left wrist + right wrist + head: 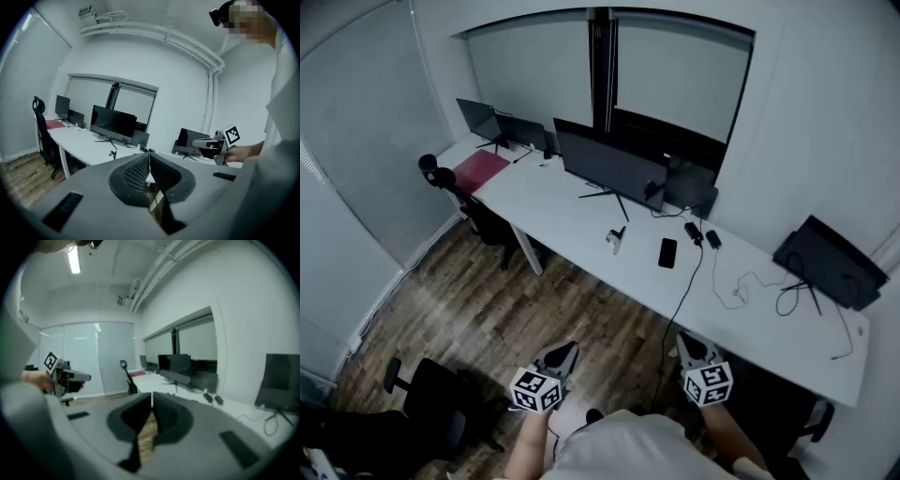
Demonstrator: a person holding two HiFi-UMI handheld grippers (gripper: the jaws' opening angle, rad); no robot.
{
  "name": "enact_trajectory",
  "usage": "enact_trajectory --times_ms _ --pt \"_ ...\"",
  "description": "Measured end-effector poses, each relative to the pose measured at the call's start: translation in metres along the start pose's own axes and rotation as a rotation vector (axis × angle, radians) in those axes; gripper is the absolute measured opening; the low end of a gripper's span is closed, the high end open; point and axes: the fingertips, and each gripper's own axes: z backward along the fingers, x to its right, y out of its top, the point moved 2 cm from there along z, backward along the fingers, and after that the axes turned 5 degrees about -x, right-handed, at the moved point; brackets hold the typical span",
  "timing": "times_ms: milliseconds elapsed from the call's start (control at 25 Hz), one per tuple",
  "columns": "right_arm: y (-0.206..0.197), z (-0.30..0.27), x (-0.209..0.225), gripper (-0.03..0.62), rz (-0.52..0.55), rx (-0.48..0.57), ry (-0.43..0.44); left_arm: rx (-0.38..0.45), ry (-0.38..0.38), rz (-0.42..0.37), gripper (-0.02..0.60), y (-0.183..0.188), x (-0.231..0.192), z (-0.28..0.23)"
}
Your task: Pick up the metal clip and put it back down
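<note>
**Both grippers closed and empty, clip far off on the surface**

The left gripper and the right gripper are held close to the person's body at 6 o'clock in the head view. A stretch of wooden floor lies between them and the long white surface.

Each gripper's own view shows its jaws pressed together with nothing between them, so the pick-up has not started.

The small object that I take for the metal clip sits on the surface in front of the big monitor. A dark phone lies just beside it at its 3 o'clock.

From the left gripper the clip lies at about 1 o'clock, and from the right gripper at about 11 o'clock. It is well apart from both, and neither is clearly nearer. Its long axis seems to run roughly 12 to 6, though it is too small to be sure.

I judge that the next move needs a step toward the surface, with the jaws opened on the way.

- **Head view:** it alone shows the gap of floor and the phone.
- **Left gripper view:** it shows the clip as a small dark upright shape on the surface, at 10 o'clock from the left gripper's closed tips. It also shows the right gripper at 2 o'clock.
- **Right gripper view:** it shows the right gripper's shut tips and the left gripper at 9 o'clock. I cannot make out the clip in it.
</note>
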Motion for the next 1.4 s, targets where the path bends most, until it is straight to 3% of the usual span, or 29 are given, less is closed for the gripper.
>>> enact_trajectory --times_ms 640,1400 --pt "0.002 -0.001 -0.012 0.032 -0.014 -0.002 0.004 -0.006 -0.021 0.001 0.034 -0.001 -0.005 0.003" --pt "-0.010 0.000 -0.068 0.034 -0.016 -0.033 -0.041 -0.039 -0.061 -0.007 0.032 -0.022 -0.037 0.045"
